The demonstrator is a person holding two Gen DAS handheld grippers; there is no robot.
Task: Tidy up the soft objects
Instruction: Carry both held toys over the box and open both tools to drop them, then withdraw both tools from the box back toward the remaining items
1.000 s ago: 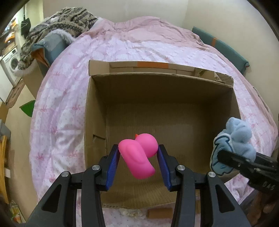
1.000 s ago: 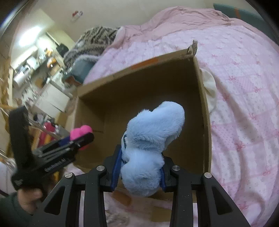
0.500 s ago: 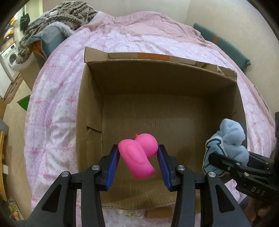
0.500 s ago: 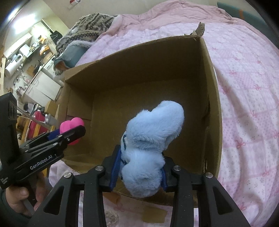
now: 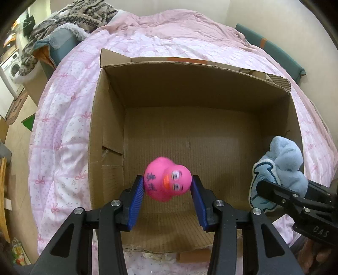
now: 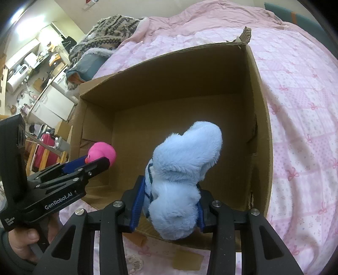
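Note:
An open cardboard box point(image 5: 109, 118) lies on a pink bed. Its floor shows bare. My left gripper point(image 5: 168, 186) has its jaws spread. A pink rubber duck point(image 5: 166, 182) sits loose between the blue pads, turned face toward the camera, over the box's near left part. The duck point(image 6: 102, 153) and left gripper point(image 6: 93, 162) also show in the right wrist view. My right gripper point(image 6: 169, 196) is shut on a light blue plush toy point(image 6: 183, 169) above the box's near right edge point(image 6: 262, 148). The plush also shows in the left wrist view point(image 5: 281, 167).
The pink quilt point(image 5: 63, 118) surrounds the box. A knitted blanket pile point(image 5: 69, 19) lies at the far left corner of the bed. A teal headboard cushion point(image 5: 272, 50) runs along the right wall. Household furniture point(image 6: 31, 69) stands beyond the bed at left.
My left jaws have spread apart and the pink duck has rolled between them to face the camera. Both grippers have moved closer over the box. The right grip is unchanged.

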